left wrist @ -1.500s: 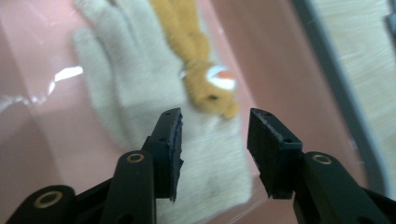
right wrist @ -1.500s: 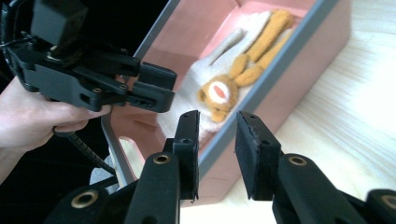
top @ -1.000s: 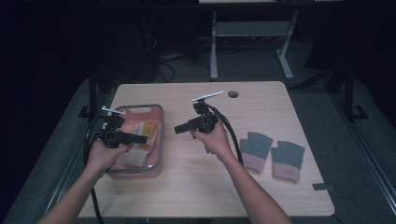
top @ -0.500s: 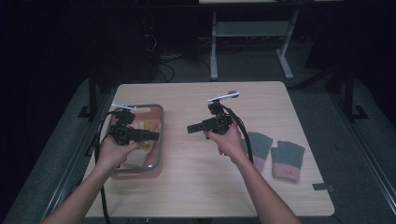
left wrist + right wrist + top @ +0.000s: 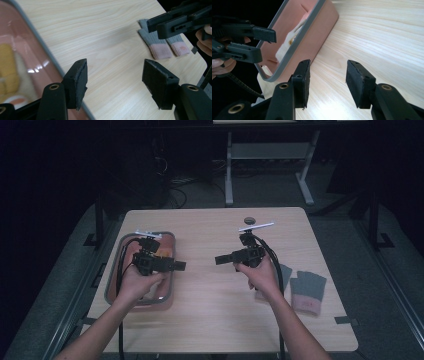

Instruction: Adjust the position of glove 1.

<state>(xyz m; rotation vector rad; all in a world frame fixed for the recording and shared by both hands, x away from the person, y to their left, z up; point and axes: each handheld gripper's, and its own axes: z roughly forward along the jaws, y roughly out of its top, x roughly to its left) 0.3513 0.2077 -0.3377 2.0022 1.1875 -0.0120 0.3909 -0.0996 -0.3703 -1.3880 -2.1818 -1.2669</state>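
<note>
Left tongs (image 5: 179, 265): we see them held above the right part of the tray, pointing right toward the other pair; in the left gripper view (image 5: 115, 85) the jaws stand well apart with nothing between them.
Right tongs (image 5: 221, 259): held over the middle of the table, pointing left; in the right gripper view (image 5: 327, 83) the jaws also gape, empty, with bare wood under them.
Tray (image 5: 114, 270): pink with a grey rim, on the left side of the table; the left hand (image 5: 136, 282) and its tongs cover much of it from above.
Tray contents (image 5: 8, 67): we make out something yellow and something pale inside, blurred and cut off at the edge, so we cannot tell what they are.
Gloves (image 5: 308, 291): a grey pair with pink cuffs on the right of the table; the right hand (image 5: 259, 275) hides most of the nearer-left one.
Small dark disc (image 5: 249, 220): near the far edge of the table; too small for us to identify.
Table (image 5: 215, 320): light wood, dark floor around it.
Change since earlier: we note both pairs of tongs have moved farther from the person, the right pair has drifted right, and more of the gloves' left side is now covered by the right hand.
</note>
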